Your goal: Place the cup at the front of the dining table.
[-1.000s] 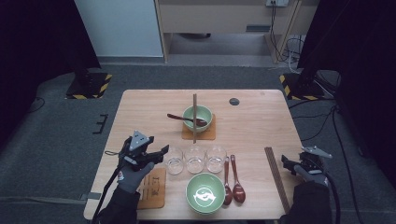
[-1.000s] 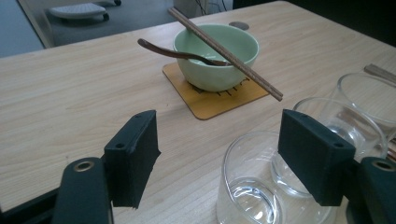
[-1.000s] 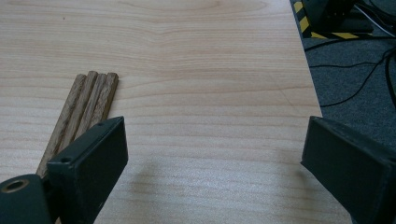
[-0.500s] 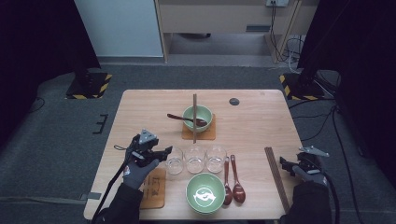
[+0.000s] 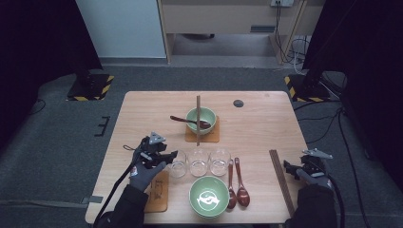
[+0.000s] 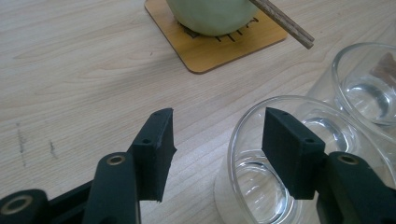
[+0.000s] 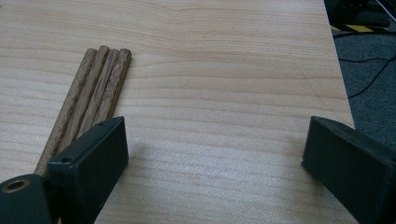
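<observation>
Left gripper (image 6: 217, 140), half-open and closing, straddles the glass (image 6: 261, 186) rim without gripping it.

- A clear, empty drinking glass (image 5: 178, 163) stands upright on the pale wooden desk (image 5: 266, 123).
- It is the leftmost of three matching glasses set in a row, just beside the middle one.
- It is short and wide, with a thick, rounded base and an open rim facing up.
- In the left gripper view, the glass (image 6: 261, 158) has one black finger inside its rim and the other outside its near wall.
</observation>
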Demonstrator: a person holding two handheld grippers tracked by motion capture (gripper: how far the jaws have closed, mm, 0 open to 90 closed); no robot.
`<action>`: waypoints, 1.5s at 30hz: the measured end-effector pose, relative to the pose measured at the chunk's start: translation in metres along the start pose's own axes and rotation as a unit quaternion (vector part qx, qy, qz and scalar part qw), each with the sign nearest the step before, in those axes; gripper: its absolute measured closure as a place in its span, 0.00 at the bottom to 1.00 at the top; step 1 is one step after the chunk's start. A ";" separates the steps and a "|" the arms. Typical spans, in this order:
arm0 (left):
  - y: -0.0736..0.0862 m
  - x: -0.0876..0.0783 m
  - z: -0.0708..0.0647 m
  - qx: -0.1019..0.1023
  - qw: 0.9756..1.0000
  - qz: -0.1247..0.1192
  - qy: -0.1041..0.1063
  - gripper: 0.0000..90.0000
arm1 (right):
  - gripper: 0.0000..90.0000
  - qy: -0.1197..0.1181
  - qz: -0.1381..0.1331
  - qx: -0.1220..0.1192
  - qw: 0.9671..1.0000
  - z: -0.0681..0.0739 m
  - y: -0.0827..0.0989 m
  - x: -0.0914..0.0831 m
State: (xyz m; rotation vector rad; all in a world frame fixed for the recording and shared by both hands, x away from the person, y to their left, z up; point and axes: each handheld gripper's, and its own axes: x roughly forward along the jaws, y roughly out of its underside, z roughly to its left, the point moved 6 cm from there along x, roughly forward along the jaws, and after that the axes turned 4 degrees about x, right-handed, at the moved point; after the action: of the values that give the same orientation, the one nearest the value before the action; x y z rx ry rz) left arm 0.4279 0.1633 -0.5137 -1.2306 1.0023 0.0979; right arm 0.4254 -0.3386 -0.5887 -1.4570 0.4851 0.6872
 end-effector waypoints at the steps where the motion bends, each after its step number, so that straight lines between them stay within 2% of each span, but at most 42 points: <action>1: 0.000 0.001 0.000 0.000 1.000 0.003 0.002 0.49 | 0.07 0.002 0.003 -0.007 1.000 0.001 0.000 0.000; 13: 0.003 0.006 -0.001 -0.004 1.000 0.020 0.018 0.58 | 0.07 -0.001 0.003 -0.012 1.000 0.002 0.000 0.001; 19: 0.004 0.007 -0.004 -0.005 0.999 0.027 0.024 0.68 | 0.06 -0.001 0.003 -0.011 1.000 0.002 0.000 0.001; 28: 0.005 0.010 -0.005 -0.005 0.999 0.034 0.031 0.72 | 0.06 -0.001 0.004 -0.011 1.000 0.002 0.000 0.001; 31: 0.006 0.012 -0.005 -0.004 0.998 0.045 0.035 0.76 | 0.06 -0.001 0.004 -0.012 1.000 0.002 0.000 0.001; 37: 0.009 0.015 -0.005 0.001 0.997 0.065 0.030 0.81 | 0.06 -0.002 0.004 -0.012 1.000 0.002 0.000 0.001; 45: 0.007 0.015 -0.005 0.007 0.997 0.074 0.022 0.85 | 0.06 -0.002 0.004 -0.012 1.000 0.002 0.000 0.001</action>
State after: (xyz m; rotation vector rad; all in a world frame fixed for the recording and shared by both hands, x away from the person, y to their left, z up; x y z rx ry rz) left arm 0.4295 0.1556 -0.5290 -1.1495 1.1302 0.1800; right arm 0.4256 -0.3363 -0.5894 -1.4763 0.4803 0.7043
